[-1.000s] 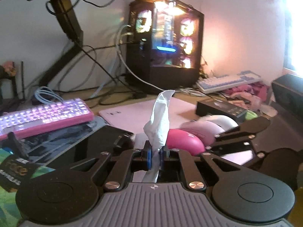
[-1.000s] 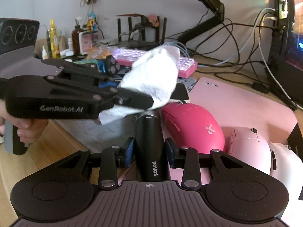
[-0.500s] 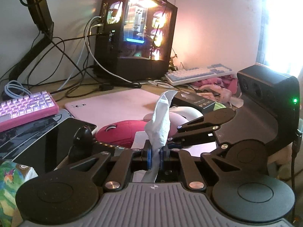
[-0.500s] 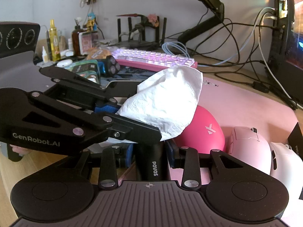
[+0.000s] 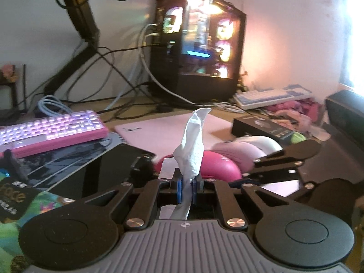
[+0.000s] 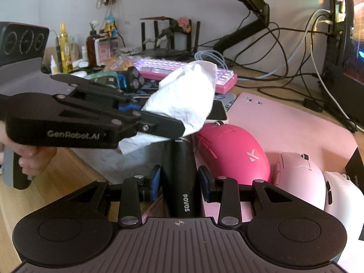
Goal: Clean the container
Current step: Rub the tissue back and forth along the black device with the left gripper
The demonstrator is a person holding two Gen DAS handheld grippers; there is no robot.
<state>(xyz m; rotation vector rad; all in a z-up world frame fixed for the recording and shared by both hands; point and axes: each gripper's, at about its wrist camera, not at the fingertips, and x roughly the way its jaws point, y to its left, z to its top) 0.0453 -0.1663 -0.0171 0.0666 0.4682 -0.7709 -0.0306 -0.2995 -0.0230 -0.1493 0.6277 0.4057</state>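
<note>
My right gripper (image 6: 179, 179) is shut on a black cylindrical container (image 6: 179, 170) marked POVOS, held just above the desk and pointing away from me. A crumpled white tissue (image 6: 184, 100) is clamped in my left gripper (image 6: 159, 122), which reaches in from the left over the container's far end. Whether the tissue touches that end I cannot tell. In the left wrist view the tissue (image 5: 191, 145) stands up between the shut pads of the left gripper (image 5: 186, 188). The right gripper (image 5: 284, 161) shows at the right there, and the container is mostly hidden. A hand (image 6: 29, 157) holds the left gripper's handle.
Three mice lie on a pink mat (image 6: 284, 118): hot pink (image 6: 232, 150), pale pink (image 6: 298, 177) and white (image 6: 341, 195). A lit pink keyboard (image 6: 163, 68), bottles (image 6: 64, 47), a monitor arm (image 6: 245, 6), cables and a glowing PC tower (image 5: 200, 54) crowd the back. A black glossy slab (image 5: 109, 168) lies left.
The left gripper swung the tissue right and down onto the container's far end half a second ago, then came back left and up. The right gripper and the container stayed still.
</note>
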